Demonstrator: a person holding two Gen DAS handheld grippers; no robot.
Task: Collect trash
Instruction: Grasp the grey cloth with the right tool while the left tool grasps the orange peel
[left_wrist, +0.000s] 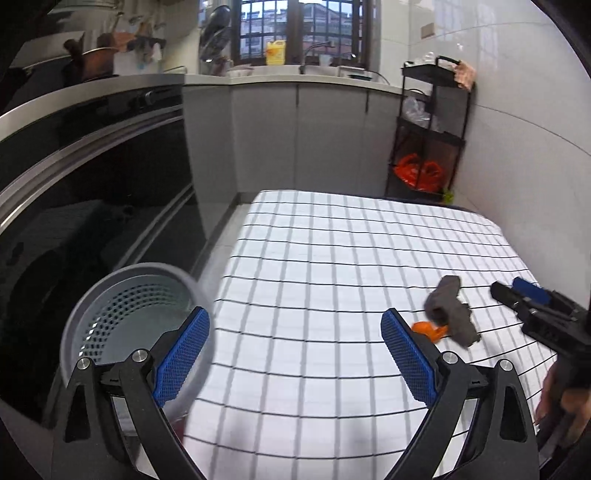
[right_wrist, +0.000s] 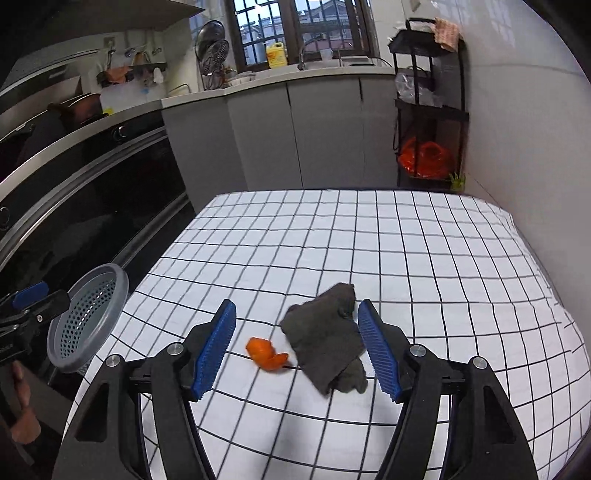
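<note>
Above checked cloth (right_wrist: 369, 240), right tongs (right_wrist: 295, 336) spread, level

Matt grey rag (right_wrist: 325, 343), cloth; perforated grey plastic basket (right_wrist: 86, 321); checked cloth table cover (right_wrist: 406, 251); glossy black oven front (right_wrist: 92, 192).

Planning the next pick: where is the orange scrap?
On the checked tablecloth, touching the grey rag's left edge; it lies between the right tongs in the right wrist view.
</note>
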